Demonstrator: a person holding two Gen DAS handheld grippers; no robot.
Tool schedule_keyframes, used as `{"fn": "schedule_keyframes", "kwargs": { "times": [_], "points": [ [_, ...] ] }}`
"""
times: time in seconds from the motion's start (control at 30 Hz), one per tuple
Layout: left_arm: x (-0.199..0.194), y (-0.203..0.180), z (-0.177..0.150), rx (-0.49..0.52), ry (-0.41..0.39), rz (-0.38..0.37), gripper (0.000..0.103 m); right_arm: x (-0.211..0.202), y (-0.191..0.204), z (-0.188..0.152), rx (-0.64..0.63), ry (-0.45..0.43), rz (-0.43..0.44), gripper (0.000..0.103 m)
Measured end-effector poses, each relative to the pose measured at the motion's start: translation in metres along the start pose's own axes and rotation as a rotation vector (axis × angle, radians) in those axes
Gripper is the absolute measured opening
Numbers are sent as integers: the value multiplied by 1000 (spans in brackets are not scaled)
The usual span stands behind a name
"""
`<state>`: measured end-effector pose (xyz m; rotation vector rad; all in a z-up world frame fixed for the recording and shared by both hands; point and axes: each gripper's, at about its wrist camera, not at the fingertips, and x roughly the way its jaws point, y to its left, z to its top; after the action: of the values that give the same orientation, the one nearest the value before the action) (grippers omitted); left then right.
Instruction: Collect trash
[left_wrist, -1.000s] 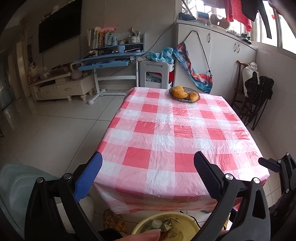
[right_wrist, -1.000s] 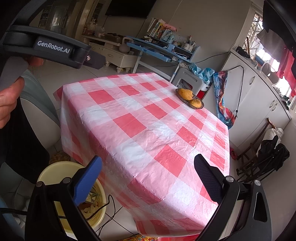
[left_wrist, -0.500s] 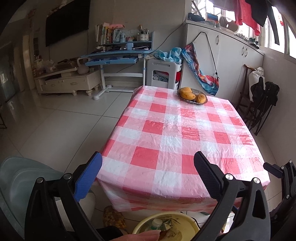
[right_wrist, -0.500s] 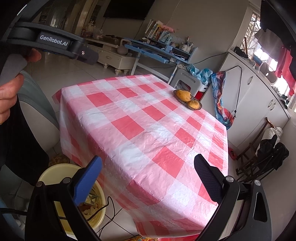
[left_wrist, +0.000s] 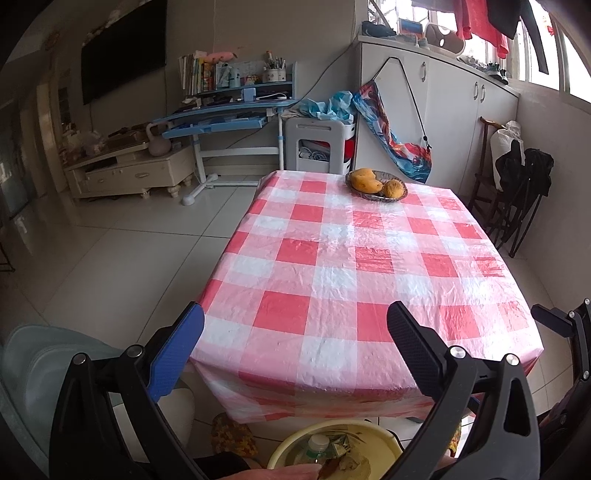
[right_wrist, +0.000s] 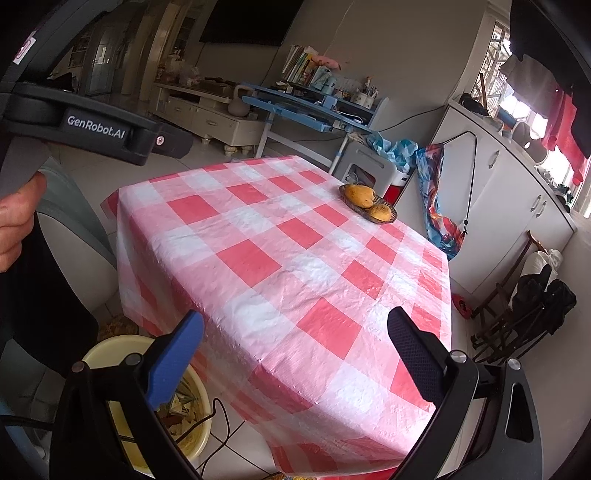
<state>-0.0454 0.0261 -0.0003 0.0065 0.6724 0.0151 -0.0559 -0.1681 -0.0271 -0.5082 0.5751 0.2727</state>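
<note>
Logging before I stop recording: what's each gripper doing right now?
Left gripper: open, holding nothing.
Right gripper: open, holding nothing.

The yellow bin (left_wrist: 334, 439) is cut by the bottom edge in the left wrist view, and a finger (left_wrist: 273, 472) covers part of its contents. In the right wrist view the bin (right_wrist: 110, 350) is half hidden behind the right gripper's blue finger (right_wrist: 173, 365). What lies inside is too jumbled to name, except one bottle cap (left_wrist: 317, 442). The table's legs are hidden under the checked cloth (left_wrist: 351, 280). The books (left_wrist: 195, 74) on the far shelf are too small to read.
</note>
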Motion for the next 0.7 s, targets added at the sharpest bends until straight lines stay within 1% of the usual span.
{"fn": "schedule_keyframes", "kwargs": {
  "times": [0.6,0.7],
  "points": [
    [0,-1,0,3,0,0,96,-1,0,0,-1,-4,-3,95],
    [1,-3,-2,8,1,0,96,-3,-2,1,7,-16,-20,95]
  ]
}}
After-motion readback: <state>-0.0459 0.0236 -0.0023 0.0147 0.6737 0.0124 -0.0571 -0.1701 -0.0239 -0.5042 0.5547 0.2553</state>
